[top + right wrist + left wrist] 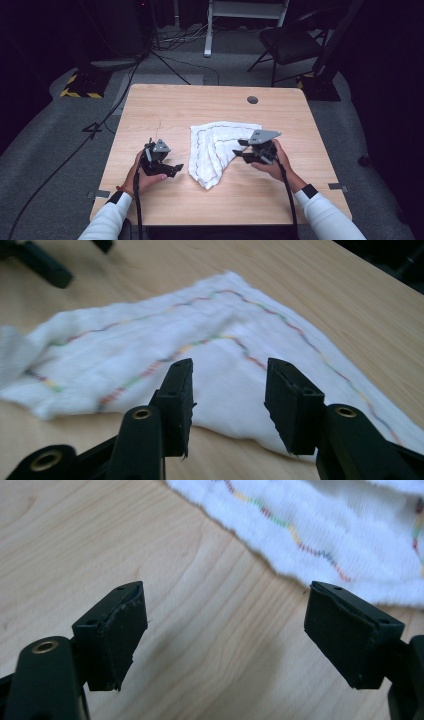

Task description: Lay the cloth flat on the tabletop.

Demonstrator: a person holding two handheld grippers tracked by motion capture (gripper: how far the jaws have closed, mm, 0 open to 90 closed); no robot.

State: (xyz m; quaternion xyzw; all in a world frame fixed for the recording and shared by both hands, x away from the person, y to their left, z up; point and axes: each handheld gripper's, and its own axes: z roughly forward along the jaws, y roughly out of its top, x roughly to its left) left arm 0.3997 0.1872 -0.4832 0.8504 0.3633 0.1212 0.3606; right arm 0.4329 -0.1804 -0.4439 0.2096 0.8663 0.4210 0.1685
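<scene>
Towel [220, 147] lies folded on table [150, 110], uncontained.

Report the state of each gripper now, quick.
Left gripper: open, nothing between the jaws, beside the white towel.
Right gripper: open, nothing gripped, jaws over the towel's edge.

A white cloth [220, 147] (folded, coloured stitching) lies on the wooden table [165, 107].

Both forearms reach in from below. The left claw [172, 168] gapes wide with nothing between its jaws; the right claw [241, 150] stands half open, likewise empty.
</scene>
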